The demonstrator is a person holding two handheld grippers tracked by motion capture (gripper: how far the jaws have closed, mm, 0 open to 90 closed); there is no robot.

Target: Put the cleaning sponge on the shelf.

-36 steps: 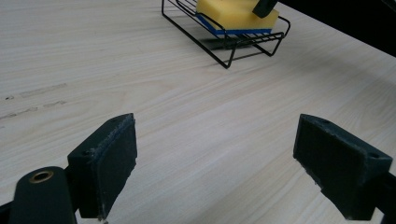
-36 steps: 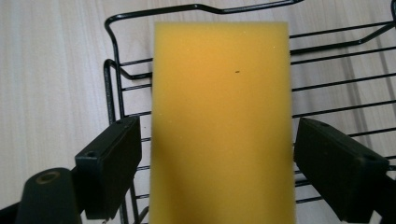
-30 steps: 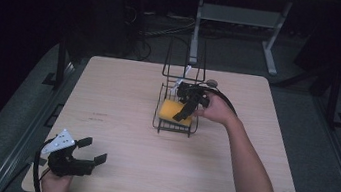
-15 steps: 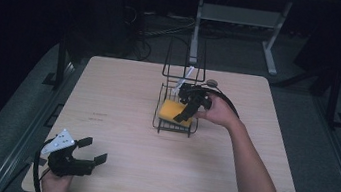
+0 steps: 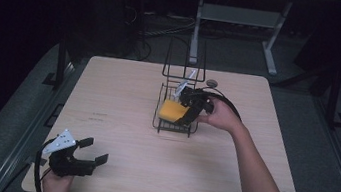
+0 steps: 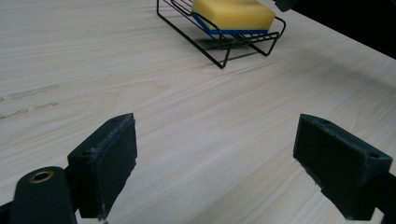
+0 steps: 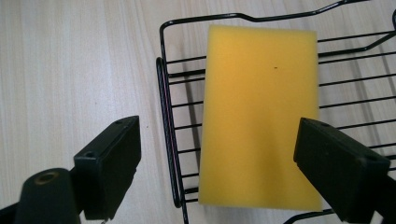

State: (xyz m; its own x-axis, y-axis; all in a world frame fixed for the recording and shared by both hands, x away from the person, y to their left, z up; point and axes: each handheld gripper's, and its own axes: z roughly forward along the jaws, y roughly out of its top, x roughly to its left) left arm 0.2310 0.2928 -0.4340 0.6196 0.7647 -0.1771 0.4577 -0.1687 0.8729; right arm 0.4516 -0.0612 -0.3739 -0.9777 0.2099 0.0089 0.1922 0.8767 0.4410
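Note:
A yellow sponge (image 5: 170,110) with a blue underside lies flat in a black wire rack (image 5: 159,119) at the middle of the table. My right gripper (image 5: 187,112) hovers open just above it. In the right gripper view one pad is over the bare wood outside the rack's rim (image 7: 164,93), and the other is over the sponge's (image 7: 261,116) far edge. My left gripper (image 5: 95,149) rests open near the table's front left corner and holds nothing. In its own view the left gripper (image 6: 219,163) faces the sponge (image 6: 233,14) and the rack (image 6: 224,49) across bare wood.
The rack has a tall wire upright (image 5: 185,57) at its back, with a white item (image 5: 184,85) leaning in it. A small round object (image 5: 212,83) lies on the wooden table (image 5: 124,89) behind the right hand. A metal stand (image 5: 240,16) is beyond the table.
The right hand and its gripper have shifted slightly nearer and lower over the sponge. The sponge, the rack and the left gripper have stayed put.

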